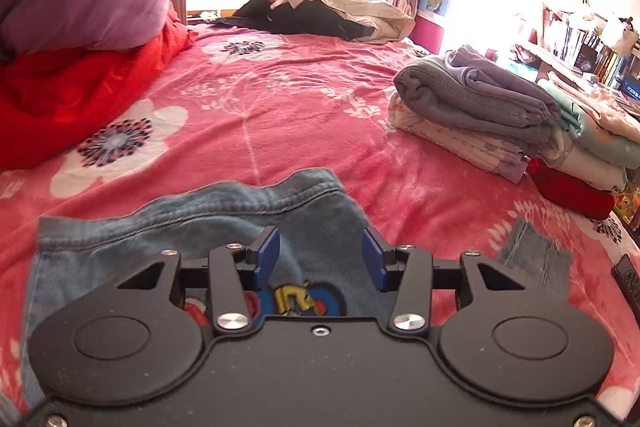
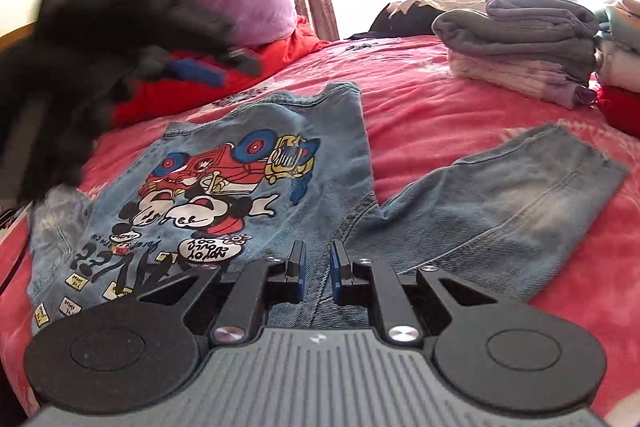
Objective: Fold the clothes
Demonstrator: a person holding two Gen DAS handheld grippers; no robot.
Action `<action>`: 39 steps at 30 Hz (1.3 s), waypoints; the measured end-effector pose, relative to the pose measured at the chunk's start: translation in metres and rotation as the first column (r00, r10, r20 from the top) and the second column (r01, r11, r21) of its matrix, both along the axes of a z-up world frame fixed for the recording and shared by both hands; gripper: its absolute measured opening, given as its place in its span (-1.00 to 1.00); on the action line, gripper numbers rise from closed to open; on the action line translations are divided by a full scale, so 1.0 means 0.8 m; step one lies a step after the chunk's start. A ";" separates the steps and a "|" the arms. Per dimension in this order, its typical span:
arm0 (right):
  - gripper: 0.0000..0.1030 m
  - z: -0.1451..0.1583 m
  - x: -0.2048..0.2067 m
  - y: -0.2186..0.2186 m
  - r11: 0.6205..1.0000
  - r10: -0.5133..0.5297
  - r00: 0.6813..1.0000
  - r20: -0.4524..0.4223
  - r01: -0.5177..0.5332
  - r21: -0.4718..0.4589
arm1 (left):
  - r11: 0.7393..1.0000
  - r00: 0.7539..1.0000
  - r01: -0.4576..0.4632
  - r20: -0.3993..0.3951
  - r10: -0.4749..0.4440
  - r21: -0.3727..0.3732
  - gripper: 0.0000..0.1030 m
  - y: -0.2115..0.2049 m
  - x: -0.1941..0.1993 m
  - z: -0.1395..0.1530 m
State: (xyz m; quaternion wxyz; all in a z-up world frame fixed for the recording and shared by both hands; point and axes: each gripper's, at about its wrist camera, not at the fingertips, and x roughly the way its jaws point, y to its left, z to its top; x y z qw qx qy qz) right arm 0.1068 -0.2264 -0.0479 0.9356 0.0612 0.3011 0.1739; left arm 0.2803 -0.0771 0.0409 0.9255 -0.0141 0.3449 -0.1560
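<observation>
Lying flat on pink floral bedspread [image 1: 280, 115]: denim jacket [image 2: 224, 187], cartoon print up, one sleeve [image 2: 500, 203] out to side. Left gripper [image 1: 320, 259] half open above jacket, nothing between fingers. Right gripper [image 2: 318, 267] nearly closed, narrow gap; hold on denim cannot tell. Folded clothes stack [image 1: 480, 107] well apart, near bed edge.

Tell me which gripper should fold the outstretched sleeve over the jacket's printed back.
Right, probably. The right gripper sits at the denim jacket edge where the sleeve branches off, its jaws nearly closed. The left gripper hangs open over the jacket's far hem, with only the cuff at its view's edge.
</observation>
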 end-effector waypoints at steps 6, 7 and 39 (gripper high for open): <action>-0.69 -0.001 0.001 0.001 0.999 0.018 1.000 -0.007 -0.019 -0.040 | 0.995 0.992 -0.016 -0.125 0.029 0.100 -0.20 -0.059 0.090 -0.025; -0.70 -0.001 0.002 -0.001 0.999 0.012 1.000 -0.004 -0.012 -0.038 | 0.994 0.989 -0.016 -0.145 0.032 0.111 -0.20 -0.068 0.099 -0.029; -0.70 -0.017 0.007 -0.020 0.997 -0.040 0.996 -0.074 0.035 -0.073 | 0.987 0.986 -0.126 -0.127 0.113 -0.102 -0.34 -0.027 0.107 -0.054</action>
